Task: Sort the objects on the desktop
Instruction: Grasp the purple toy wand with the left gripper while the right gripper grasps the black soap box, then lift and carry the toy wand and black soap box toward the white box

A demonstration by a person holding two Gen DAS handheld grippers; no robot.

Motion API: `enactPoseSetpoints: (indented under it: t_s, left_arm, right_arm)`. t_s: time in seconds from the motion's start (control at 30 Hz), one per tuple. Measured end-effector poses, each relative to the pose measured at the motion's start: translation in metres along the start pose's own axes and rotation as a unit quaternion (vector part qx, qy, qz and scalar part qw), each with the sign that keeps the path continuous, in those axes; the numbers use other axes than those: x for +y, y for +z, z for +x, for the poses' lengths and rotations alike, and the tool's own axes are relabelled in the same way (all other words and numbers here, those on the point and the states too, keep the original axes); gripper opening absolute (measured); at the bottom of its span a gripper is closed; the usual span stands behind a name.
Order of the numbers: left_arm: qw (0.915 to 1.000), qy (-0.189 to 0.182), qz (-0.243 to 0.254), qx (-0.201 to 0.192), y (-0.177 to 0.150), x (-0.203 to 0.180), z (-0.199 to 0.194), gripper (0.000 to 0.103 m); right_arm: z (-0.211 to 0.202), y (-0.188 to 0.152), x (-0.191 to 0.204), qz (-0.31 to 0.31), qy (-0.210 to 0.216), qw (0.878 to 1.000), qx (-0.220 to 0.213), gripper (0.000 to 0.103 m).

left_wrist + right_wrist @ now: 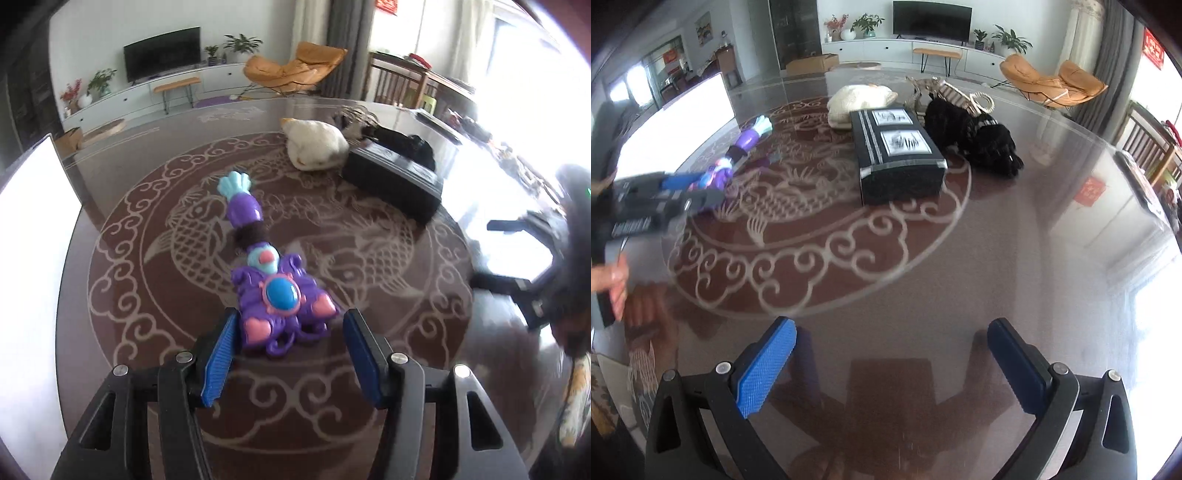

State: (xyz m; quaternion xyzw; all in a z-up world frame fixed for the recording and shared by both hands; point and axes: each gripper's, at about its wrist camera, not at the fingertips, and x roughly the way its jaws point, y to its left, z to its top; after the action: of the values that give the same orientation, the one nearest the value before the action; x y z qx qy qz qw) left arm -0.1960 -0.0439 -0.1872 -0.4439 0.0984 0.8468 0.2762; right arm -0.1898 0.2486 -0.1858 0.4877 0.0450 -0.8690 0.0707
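A purple toy wand [280,295] with a blue gem, pink hearts and a light-blue tip lies on the glass table with the koi pattern [155,280]. My left gripper [291,317] is open around the wand's wide head: the left pad is close against it and a gap shows at the right pad. The right wrist view shows the same gripper [665,192], blurred, at the wand [746,142], with a hand below it. My right gripper [892,326] hangs open over bare glass near the table's front, nothing between its fingers.
A black box [897,155] with two printed labels sits mid-table. Behind it lie a white cloth bundle [857,99], a black furry item [979,136] and a woven rope piece [960,96]. A bright white panel [679,118] stands at the left edge.
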Motion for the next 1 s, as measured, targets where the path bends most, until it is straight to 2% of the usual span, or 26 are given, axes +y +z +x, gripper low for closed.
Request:
enactPoseSetpoints:
  t_s: [0.1, 0.17, 0.23, 0.27, 0.3, 0.33, 0.37, 0.4, 0.53, 0.63, 0.73, 0.8, 0.83, 0.9, 0.93, 1.0]
  left_arm:
    - [0.9999, -0.013, 0.009, 0.004, -0.012, -0.008, -0.013, 0.057]
    - [0.9995, -0.031, -0.011, 0.002, -0.014, -0.001, -0.018, 0.057]
    - [0.9980, -0.046, -0.042, -0.001, -0.015, 0.005, -0.019, 0.058]
    - [0.9972, -0.048, -0.057, 0.000, -0.014, 0.008, -0.019, 0.058]
    - [0.9966, -0.047, -0.068, 0.002, -0.012, 0.009, -0.018, 0.061]
    - [0.9961, -0.045, -0.076, 0.004, -0.010, 0.010, -0.017, 0.065]
    - [0.9956, -0.040, -0.085, 0.005, -0.007, 0.011, -0.014, 0.072]
    - [0.9951, -0.034, -0.092, 0.004, -0.002, 0.010, -0.010, 0.077]
    - [0.9929, -0.001, -0.119, -0.009, 0.019, 0.011, 0.004, 0.078]
    - [0.9901, 0.022, -0.139, -0.008, 0.033, 0.014, 0.020, 0.082]
    - [0.9909, 0.057, -0.122, -0.005, 0.050, 0.009, 0.036, 0.086]
    - [0.9940, 0.063, -0.089, -0.005, 0.057, 0.002, 0.046, 0.086]
    - [0.9949, 0.066, -0.077, -0.002, 0.060, -0.002, 0.049, 0.084]
    - [0.9962, 0.071, -0.050, -0.004, 0.062, -0.012, 0.052, 0.058]
    - [0.9968, 0.071, -0.037, -0.007, 0.062, -0.017, 0.051, 0.052]
    - [0.9976, 0.066, -0.016, -0.011, 0.059, -0.026, 0.046, 0.028]
  right_arm:
    - [0.016, 0.048, 0.004, -0.011, -0.026, 0.999, -0.023, 0.103]
    - [0.026, 0.077, 0.011, -0.025, -0.022, 0.999, -0.030, 0.103]
    - [0.046, 0.098, 0.018, -0.034, 0.003, 0.999, 0.000, 0.103]
    - [0.055, 0.105, 0.021, -0.037, 0.001, 0.999, 0.013, 0.102]
    - [0.060, 0.108, 0.023, -0.042, -0.006, 0.999, 0.015, 0.095]
    - [0.062, 0.110, 0.026, -0.046, -0.019, 0.999, 0.013, 0.079]
    - [0.062, 0.109, 0.026, -0.046, -0.029, 0.999, 0.008, 0.071]
    - [0.061, 0.107, 0.025, -0.038, -0.031, 0.999, 0.004, 0.061]
    - [0.046, 0.082, 0.018, -0.021, -0.013, 1.000, -0.015, 0.060]
    - [0.025, 0.045, 0.015, -0.004, 0.001, 1.000, -0.019, 0.060]
    - [0.000, 0.003, 0.010, 0.006, -0.008, 1.000, -0.029, 0.060]
    - [-0.011, -0.018, 0.009, 0.010, -0.014, 0.999, -0.041, 0.060]
    - [-0.014, -0.025, 0.007, 0.013, -0.016, 0.999, -0.046, 0.061]
    - [-0.017, -0.034, 0.003, 0.018, -0.015, 0.998, -0.050, 0.061]
    - [-0.018, -0.037, 0.001, 0.023, -0.014, 0.998, -0.052, 0.065]
    - [-0.019, -0.041, -0.003, 0.034, -0.014, 0.998, -0.056, 0.068]
